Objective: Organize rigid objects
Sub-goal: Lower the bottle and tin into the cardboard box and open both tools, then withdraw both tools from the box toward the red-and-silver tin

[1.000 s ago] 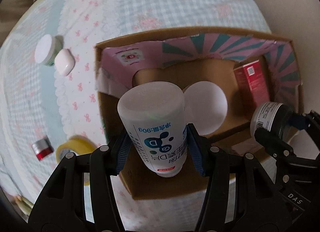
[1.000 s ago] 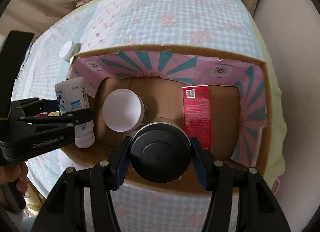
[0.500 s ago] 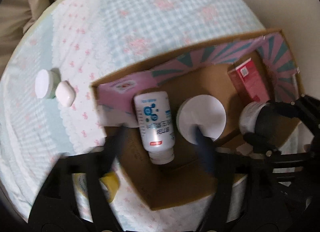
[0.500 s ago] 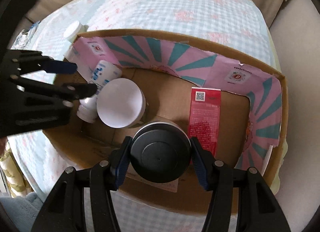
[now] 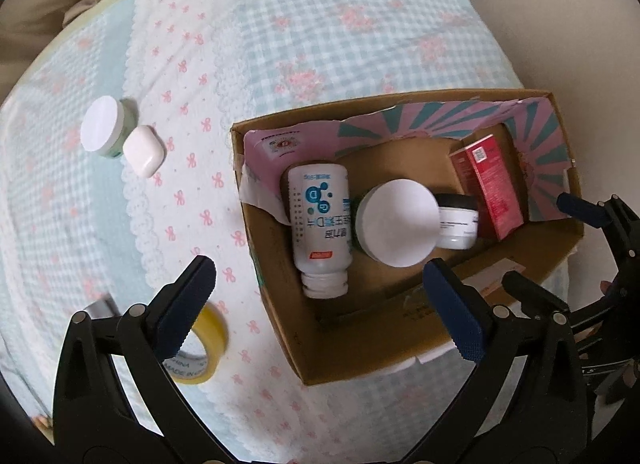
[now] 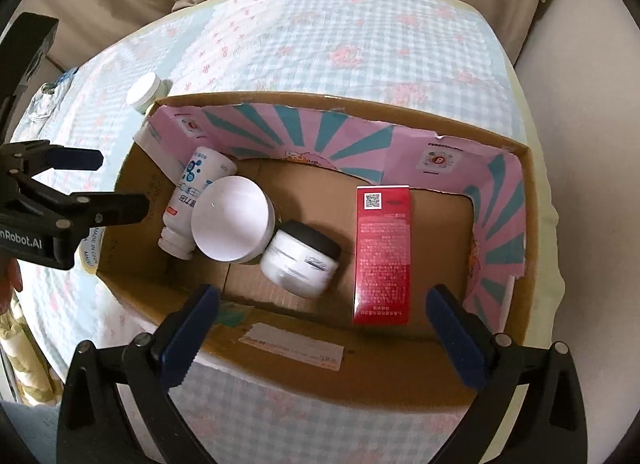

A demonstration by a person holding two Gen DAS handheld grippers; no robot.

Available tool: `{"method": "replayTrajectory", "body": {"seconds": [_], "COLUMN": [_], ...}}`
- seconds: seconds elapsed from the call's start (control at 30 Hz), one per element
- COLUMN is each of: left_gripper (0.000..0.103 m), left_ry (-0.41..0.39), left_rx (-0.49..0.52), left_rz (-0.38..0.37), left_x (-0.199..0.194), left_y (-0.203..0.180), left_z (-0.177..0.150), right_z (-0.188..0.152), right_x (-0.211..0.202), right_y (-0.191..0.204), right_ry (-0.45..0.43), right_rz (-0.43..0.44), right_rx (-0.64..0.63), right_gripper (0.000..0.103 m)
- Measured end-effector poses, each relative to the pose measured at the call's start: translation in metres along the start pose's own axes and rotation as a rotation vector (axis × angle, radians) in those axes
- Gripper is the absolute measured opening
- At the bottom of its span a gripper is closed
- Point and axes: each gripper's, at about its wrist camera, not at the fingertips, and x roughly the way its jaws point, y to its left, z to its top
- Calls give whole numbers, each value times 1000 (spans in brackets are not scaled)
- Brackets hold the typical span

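Note:
A cardboard box point(image 5: 360, 336) point(image 6: 280, 380) sits on the checked cloth. Inside lie a white bottle with blue print point(image 5: 320, 220) point(image 6: 192, 188), a white-lidded jar point(image 5: 396, 228) point(image 6: 232, 220), a dark-lidded white jar point(image 5: 456, 220) point(image 6: 300, 260) on its side, and a red carton point(image 5: 492, 188) point(image 6: 384, 256). My left gripper point(image 5: 320, 304) is open and empty above the box's left near corner. My right gripper point(image 6: 324, 328) is open and empty above the box's near wall. The left gripper point(image 6: 96, 180) also shows in the right wrist view, the right gripper point(image 5: 560, 244) in the left wrist view.
On the cloth left of the box are a small white-lidded green jar point(image 5: 104, 128) point(image 6: 144, 94), a white earbud case point(image 5: 143, 150), a yellow tape roll point(image 5: 204, 344) and a partly hidden silver object point(image 5: 100, 308). Cushions lie beyond the cloth.
Both grippers have opened and pulled back. The white bottle left my left gripper and lies in the box. The dark-lidded jar left my right gripper and lies in the box on its side.

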Motion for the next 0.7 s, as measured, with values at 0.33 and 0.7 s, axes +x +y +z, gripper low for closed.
{"method": "replayTrajectory", "body": {"seconds": [0.33, 0.7], "left_gripper": [103, 103], "left_ry": [-73, -157], "left_rx": [-2, -9], "left_rz": [-6, -22], "left_x": [-49, -110], "left_y": [3, 24], "left_z": [-19, -60], "right_z": [-3, -15], "right_x": [-29, -80], "right_y": [10, 35], "right_ry": [-39, -103], "right_rz": [-21, -52], "right_rx": [5, 23], "right_gripper": [103, 103]}}
